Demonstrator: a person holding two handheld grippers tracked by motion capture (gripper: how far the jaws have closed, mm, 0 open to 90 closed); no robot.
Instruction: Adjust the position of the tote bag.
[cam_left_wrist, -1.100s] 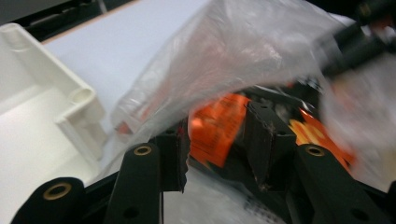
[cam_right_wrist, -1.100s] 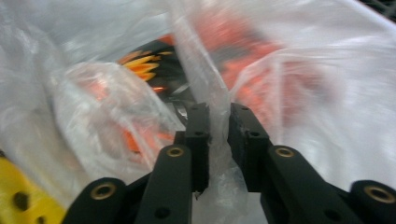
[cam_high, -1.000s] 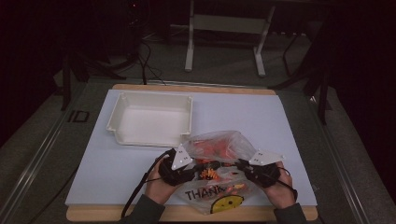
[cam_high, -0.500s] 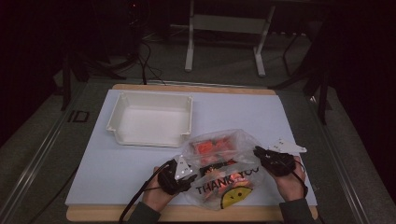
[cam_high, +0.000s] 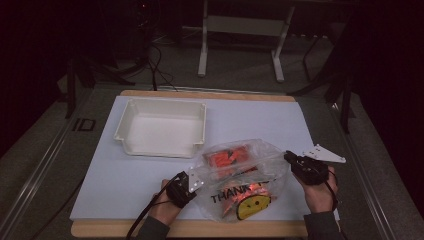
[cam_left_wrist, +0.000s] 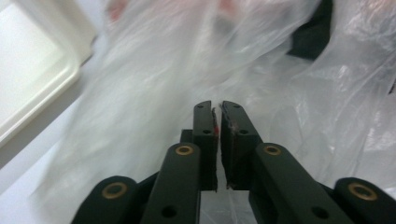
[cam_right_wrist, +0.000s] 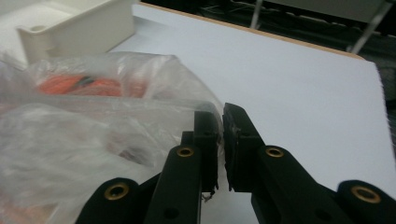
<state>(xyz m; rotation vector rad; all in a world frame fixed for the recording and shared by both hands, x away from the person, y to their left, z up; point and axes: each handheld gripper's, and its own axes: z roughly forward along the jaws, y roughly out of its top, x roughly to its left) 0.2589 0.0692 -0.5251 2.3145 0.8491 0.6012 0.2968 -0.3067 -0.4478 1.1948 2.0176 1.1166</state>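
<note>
Dim room, dark floor and table legs behind; white sheet (cam_high: 250, 117) on a wooden board, with an empty white tray (cam_high: 161, 127) at its far left.

Clear plastic bag (cam_high: 240, 175), printed with black lettering and a yellow face, lies near the front edge between the two hands. Orange items (cam_high: 227, 157) sit inside, toward its far end.

Left gripper (cam_left_wrist: 216, 114): jaws have just been closing and now stand almost together, with a thin fold of bag film caught between the pads. In the high view it sits at the bag's left edge (cam_high: 187, 185).

Right gripper (cam_right_wrist: 220, 116): jaws nearly shut on the bag's rim film, pinched at the fingertips. In the high view it holds the bag's right edge (cam_high: 292, 160).

Key relation: bag stretches crosswise from one set of fingertips to the other, its long axis running left to right, mouth apparently at the far side. The tray lies beyond and to the left of the left fingertips, so the left hand is nearer to it.

Judgement: the next move is probably a lift and carry toward the tray; thin film could slip from either pinch.
</note>
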